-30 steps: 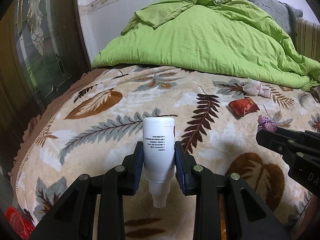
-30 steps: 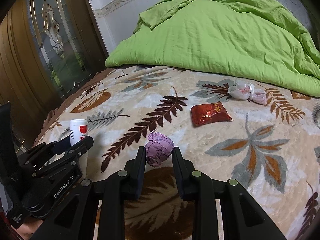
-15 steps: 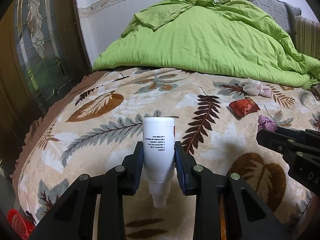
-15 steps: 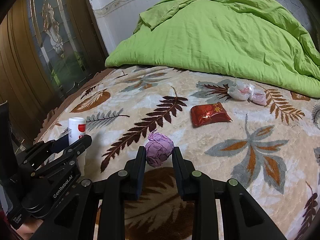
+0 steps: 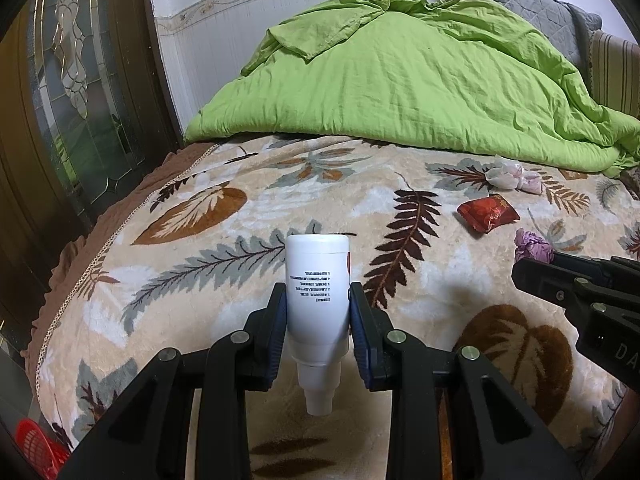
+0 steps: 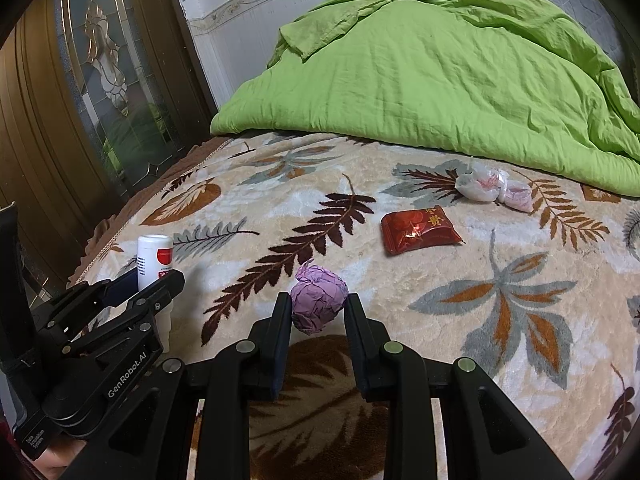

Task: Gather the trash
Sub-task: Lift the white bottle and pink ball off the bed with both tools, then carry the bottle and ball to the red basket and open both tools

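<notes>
My left gripper (image 5: 318, 304) is shut on a white plastic bottle (image 5: 318, 288), held upside down above the leaf-patterned blanket; the bottle also shows in the right wrist view (image 6: 154, 260). My right gripper (image 6: 318, 312) is shut on a crumpled purple paper ball (image 6: 318, 300), which also shows at the right of the left wrist view (image 5: 532, 244). A red snack packet (image 6: 418, 228) and a crumpled white-pink wrapper (image 6: 490, 186) lie on the blanket farther back, right of centre.
A bunched green duvet (image 6: 420, 68) covers the far half of the bed. A dark wooden door with glass panels (image 6: 80, 92) stands at the left. A red basket (image 5: 36, 446) sits on the floor at lower left. The bed edge (image 5: 100, 256) runs along the left.
Both grippers keep their hold. The views have shifted only slightly; the left gripper with the bottle has drifted a little.
</notes>
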Demonstrator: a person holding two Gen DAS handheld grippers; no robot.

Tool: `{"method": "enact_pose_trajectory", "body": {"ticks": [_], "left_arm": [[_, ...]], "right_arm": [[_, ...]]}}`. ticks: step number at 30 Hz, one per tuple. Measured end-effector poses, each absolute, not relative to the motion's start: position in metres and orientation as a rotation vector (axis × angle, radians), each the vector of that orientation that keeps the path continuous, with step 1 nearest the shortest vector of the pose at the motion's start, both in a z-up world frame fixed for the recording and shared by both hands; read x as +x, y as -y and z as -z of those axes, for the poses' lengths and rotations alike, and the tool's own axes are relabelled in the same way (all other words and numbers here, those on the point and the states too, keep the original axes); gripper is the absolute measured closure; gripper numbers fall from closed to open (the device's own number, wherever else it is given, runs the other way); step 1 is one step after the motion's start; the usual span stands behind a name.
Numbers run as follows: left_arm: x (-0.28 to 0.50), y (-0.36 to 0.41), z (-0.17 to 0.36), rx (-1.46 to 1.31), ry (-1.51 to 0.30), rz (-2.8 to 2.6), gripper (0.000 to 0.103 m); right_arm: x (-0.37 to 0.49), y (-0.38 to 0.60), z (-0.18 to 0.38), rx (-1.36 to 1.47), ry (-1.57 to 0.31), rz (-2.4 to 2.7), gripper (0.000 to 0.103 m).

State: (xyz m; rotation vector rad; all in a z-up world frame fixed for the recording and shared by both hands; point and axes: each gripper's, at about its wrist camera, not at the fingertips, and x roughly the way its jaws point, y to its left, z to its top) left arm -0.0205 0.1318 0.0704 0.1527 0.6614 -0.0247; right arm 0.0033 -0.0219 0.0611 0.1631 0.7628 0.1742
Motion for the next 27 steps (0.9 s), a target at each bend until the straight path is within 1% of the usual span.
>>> {"method": "enact_pose_trajectory", "body": {"ticks": [20, 24, 27], "left_arm": [[-0.026, -0.134, -0.073, 0.142, -0.652, 0.02, 0.074], [-0.029, -0.142, -0.079, 0.104, -0.655, 0.015, 0.074], [-0.035, -0.159, -0.094, 0.028, -0.657, 0.004, 0.074]], "right_arm": [[0.002, 0.019, -0.061, 0.157, -0.761, -0.176, 0.074], [0.001, 0.017, -0.061, 0.153, -0.761, -0.18, 0.074], [0.001, 0.015, -0.061, 0.157, -0.758, -0.176, 0.074]]}}
